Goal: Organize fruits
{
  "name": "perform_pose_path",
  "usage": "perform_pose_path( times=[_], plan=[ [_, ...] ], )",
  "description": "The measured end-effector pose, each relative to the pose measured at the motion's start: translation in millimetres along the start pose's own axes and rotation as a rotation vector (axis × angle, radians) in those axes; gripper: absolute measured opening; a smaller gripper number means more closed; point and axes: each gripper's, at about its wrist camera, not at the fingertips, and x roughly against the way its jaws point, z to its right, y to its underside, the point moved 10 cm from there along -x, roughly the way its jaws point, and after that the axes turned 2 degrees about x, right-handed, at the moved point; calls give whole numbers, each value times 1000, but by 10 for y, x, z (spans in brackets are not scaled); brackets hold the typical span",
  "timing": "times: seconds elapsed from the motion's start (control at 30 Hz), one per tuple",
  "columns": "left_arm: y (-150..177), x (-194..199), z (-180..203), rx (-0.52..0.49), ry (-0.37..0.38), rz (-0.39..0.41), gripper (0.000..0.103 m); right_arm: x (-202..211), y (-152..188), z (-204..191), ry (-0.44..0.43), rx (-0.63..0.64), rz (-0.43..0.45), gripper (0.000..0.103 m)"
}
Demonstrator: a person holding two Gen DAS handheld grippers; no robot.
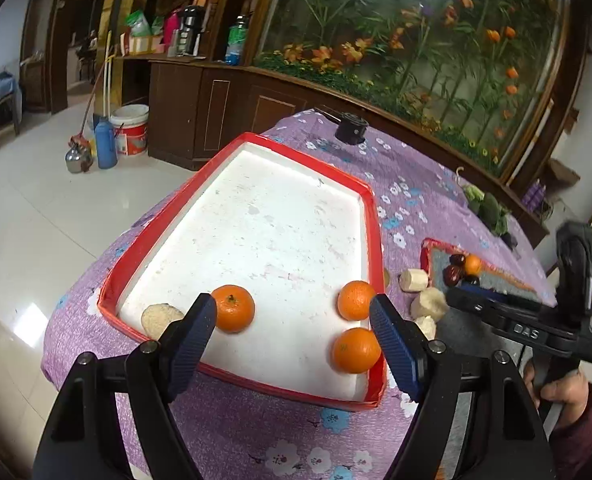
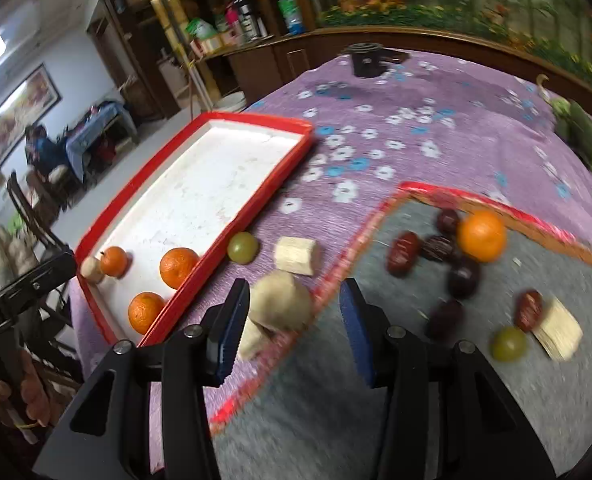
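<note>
Over red tray (image 1: pixel 370 216) | 3 oranges (image 1: pixel 233 308) flank spread left gripper (image 1: pixel 293 312) | right gripper (image 2: pixel 296 296) spread, empty

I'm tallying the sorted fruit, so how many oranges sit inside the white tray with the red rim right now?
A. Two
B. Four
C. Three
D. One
C: three oranges lie in the white tray; a fourth orange rests on the grey mat instead.

Purple flowered tablecloth (image 1: pixel 408 184). Black round gadget (image 1: pixel 352 127) at the far edge. Green leafy bundle (image 2: pixel 586 136) on the right. Beyond, on the pale floor: white bucket (image 1: pixel 131 128), blue bottle (image 1: pixel 105 143), metal kettle (image 1: pixel 75 157). Flower mural (image 1: pixel 436 40) behind the wooden cabinet (image 1: pixel 199 116).
</note>
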Motion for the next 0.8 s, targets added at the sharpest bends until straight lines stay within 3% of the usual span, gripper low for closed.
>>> perform_pose_path(
  times=[0.2,0.33,0.43,0.5,0.67,0.8],
  plan=[
    [30,-26,-31,2,16,-9,79,-363,-175,-113,41,73,-43,49],
    [54,-40,-7,-21,20,-15,79,-517,-188,-97,127,122,-94,49],
    [67,-34,4,-29,26,-14,79,-536,-153,-47,146,113,-100,38],
    [77,-27,7,-30,26,-17,79,-507,-164,-15,100,57,-85,31],
    [85,78,99,-61,26,-7,79,-294,-183,-13,51,-2,-23,31],
    [129,107,379,-122,81,-20,79,115,-92,70,32,-41,47,31]
  ],
)
